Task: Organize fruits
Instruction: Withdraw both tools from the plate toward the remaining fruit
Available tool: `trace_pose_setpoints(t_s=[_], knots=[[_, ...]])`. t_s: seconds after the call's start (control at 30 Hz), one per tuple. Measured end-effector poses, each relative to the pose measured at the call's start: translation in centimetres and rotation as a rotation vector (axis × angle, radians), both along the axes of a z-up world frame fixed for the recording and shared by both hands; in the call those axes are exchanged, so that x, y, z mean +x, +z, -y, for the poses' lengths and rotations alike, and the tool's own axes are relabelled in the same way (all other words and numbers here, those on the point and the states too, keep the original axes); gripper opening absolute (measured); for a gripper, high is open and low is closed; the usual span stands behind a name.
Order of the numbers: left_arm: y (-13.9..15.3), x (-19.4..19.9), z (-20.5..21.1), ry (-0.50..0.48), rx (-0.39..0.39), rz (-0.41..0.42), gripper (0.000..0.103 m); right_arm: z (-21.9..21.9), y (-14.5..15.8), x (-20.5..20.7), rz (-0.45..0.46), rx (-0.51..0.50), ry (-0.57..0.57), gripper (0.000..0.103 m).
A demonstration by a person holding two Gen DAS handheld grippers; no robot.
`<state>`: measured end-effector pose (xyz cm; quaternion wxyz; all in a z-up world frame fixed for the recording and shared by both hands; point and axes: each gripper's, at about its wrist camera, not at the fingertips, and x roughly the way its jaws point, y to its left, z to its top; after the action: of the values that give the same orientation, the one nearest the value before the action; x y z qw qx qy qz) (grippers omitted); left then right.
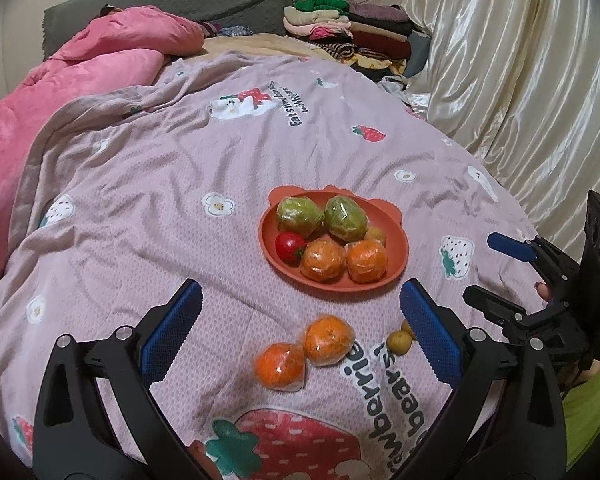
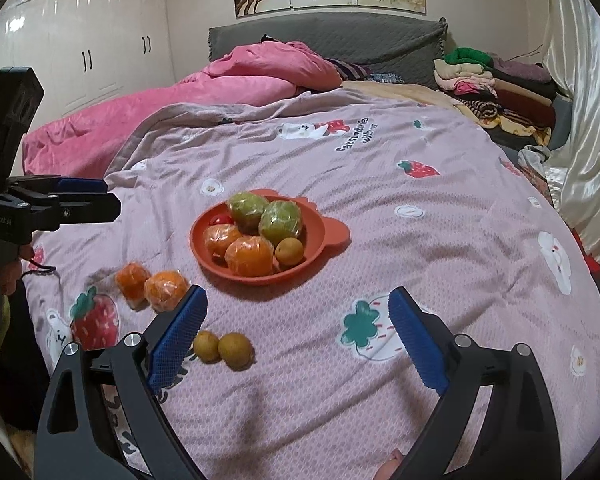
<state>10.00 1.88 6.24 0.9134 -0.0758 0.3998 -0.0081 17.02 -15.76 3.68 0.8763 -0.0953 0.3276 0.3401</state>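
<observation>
An orange plate (image 1: 398, 256) (image 2: 320, 224) on the bed holds two green wrapped fruits (image 1: 300, 216), two wrapped oranges (image 1: 324, 260), a red tomato (image 1: 289, 246) and a small brown fruit (image 2: 289, 251). Two wrapped oranges (image 1: 304, 350) (image 2: 152, 286) lie loose on the quilt in front of the plate. Two small brown fruits (image 2: 224, 348) (image 1: 400, 340) lie beside them. My left gripper (image 1: 300, 320) is open, above the loose oranges. My right gripper (image 2: 296, 328) is open and empty, to the right of the brown fruits; it also shows in the left wrist view (image 1: 488, 268).
A pink-grey printed quilt (image 1: 180, 168) covers the bed. A pink duvet (image 1: 80, 80) lies at the back left, folded clothes (image 1: 340, 32) at the back right. A cream curtain (image 1: 520, 60) hangs on the right. White wardrobes (image 2: 80, 40) stand at the left.
</observation>
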Motion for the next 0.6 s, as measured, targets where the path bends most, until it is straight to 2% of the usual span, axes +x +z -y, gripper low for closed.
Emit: trace_pose_setpoints(t_s=[0.6], knots=[[-3.0,-1.9,-0.5,0.009,0.05,-0.056,0.093,-1.1,-3.3,-1.7,-0.028,-0.129,0.021,0.09]])
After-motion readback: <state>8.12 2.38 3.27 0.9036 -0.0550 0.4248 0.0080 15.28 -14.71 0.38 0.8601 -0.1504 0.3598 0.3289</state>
